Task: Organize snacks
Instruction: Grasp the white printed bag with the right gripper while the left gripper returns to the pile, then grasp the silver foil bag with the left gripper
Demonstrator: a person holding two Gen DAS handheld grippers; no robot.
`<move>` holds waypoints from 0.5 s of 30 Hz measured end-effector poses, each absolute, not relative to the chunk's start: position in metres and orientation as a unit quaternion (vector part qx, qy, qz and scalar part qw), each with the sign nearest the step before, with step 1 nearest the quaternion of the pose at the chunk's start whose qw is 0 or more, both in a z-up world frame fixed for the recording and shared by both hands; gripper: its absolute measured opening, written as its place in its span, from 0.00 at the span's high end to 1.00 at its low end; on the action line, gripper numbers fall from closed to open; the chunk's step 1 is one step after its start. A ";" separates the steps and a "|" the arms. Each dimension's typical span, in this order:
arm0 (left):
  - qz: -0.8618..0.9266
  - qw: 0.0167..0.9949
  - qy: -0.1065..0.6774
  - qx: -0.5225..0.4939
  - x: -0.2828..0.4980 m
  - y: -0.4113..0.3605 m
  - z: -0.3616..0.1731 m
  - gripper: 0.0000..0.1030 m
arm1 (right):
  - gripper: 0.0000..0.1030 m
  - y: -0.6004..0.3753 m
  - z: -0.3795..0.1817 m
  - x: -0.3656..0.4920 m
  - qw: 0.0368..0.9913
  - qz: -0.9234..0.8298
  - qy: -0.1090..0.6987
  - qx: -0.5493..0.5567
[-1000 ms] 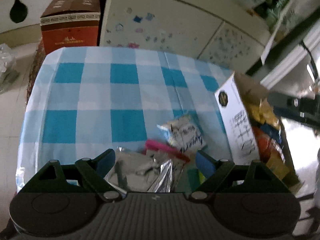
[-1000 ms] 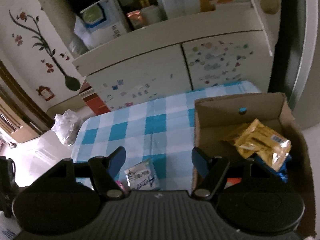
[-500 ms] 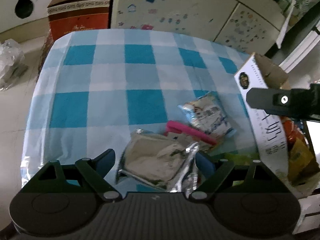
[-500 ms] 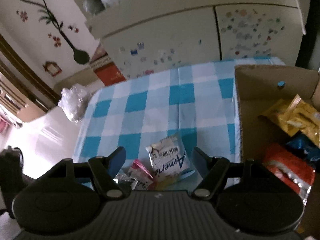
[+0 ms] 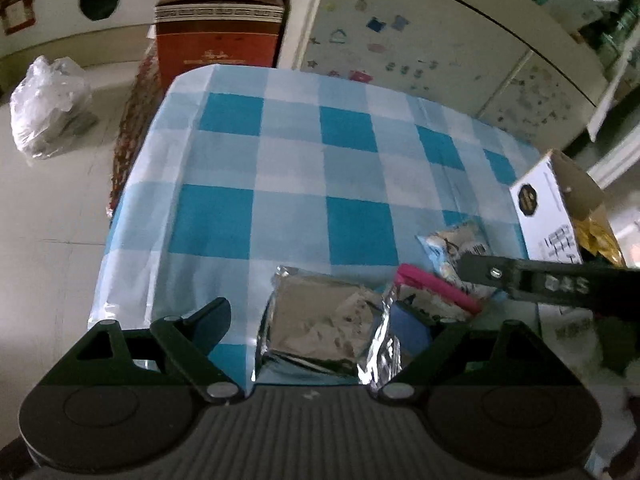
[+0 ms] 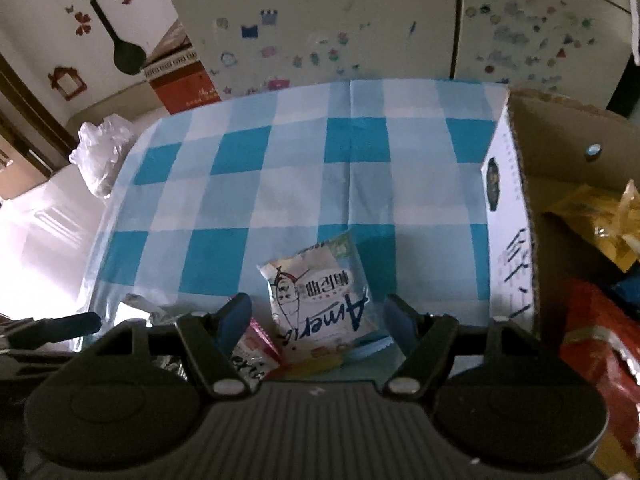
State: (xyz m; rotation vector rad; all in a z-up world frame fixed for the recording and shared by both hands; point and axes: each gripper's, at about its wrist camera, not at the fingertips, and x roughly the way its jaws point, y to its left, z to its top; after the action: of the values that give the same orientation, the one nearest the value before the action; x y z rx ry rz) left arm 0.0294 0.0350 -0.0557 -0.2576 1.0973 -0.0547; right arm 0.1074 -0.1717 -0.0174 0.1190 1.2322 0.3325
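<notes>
Both tools tilt steeply down over the near edge of the bench [image 5: 288, 152]. The left tool [image 5: 320, 320] stands wide, its fingers either side of a silver foil packet [image 5: 320, 332], not pressing it. The right tool [image 6: 316, 316] is parted around a white snack packet [image 6: 320, 292], nothing gripped. A pink packet [image 5: 436, 284] lies between the two. A cardboard box [image 6: 508, 216] with snacks stands at the right; stickered cabinets [image 6: 360, 28] lie beyond. Compared with a second ago, both tools sit lower and the packets look closer.
</notes>
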 end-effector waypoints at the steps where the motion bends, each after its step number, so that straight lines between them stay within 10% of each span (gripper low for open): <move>1: -0.028 0.844 0.522 -0.119 0.029 0.034 -0.057 0.12 | 0.28 -0.170 -0.019 0.108 0.801 0.155 0.576 0.055; 15: -0.043 0.849 0.522 -0.071 0.030 0.020 -0.071 0.06 | 0.27 -0.151 -0.034 0.107 0.809 0.138 0.571 0.008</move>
State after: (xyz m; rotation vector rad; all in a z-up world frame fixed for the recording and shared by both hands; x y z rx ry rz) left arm 0.0296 0.0200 -0.0714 -0.1498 1.1007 -0.0907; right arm 0.1068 -0.1509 -0.0345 0.0178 1.2212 0.2947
